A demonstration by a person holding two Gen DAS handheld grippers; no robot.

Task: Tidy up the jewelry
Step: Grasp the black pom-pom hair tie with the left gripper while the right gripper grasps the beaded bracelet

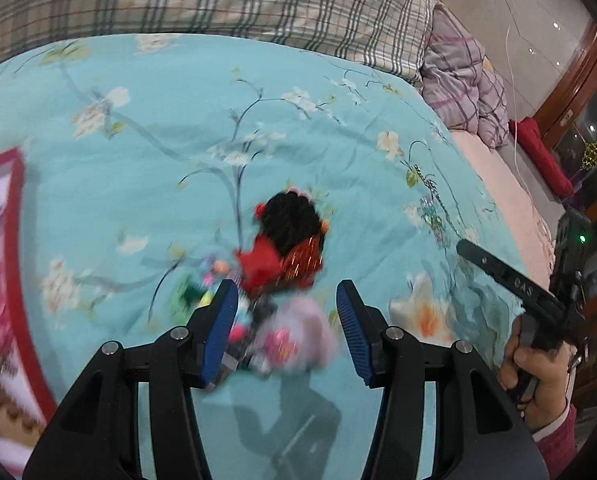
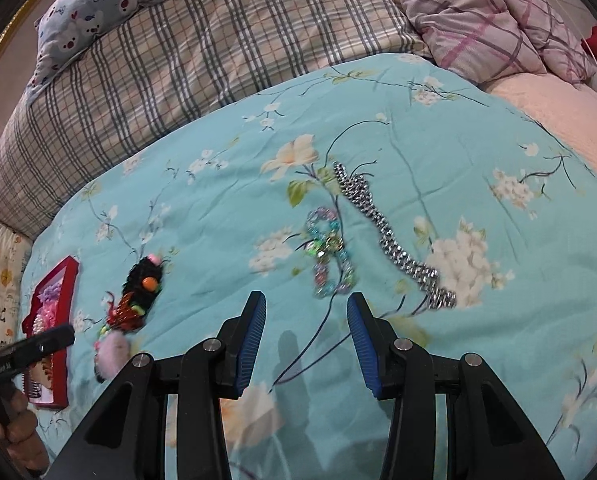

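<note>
On my left camera the left gripper (image 1: 286,328) has its jaws spread, nothing pinched — they hang over a blurred heap of hair accessories (image 1: 282,256) on the turquoise floral quilt (image 1: 138,160). My right gripper (image 2: 306,340) is spread and empty too, poised just short of the colourful beaded bracelet (image 2: 330,254). The silver chain (image 2: 394,240) lies just beside that bracelet. A red box (image 2: 52,320) of jewelry sits at the quilt's left edge.
</note>
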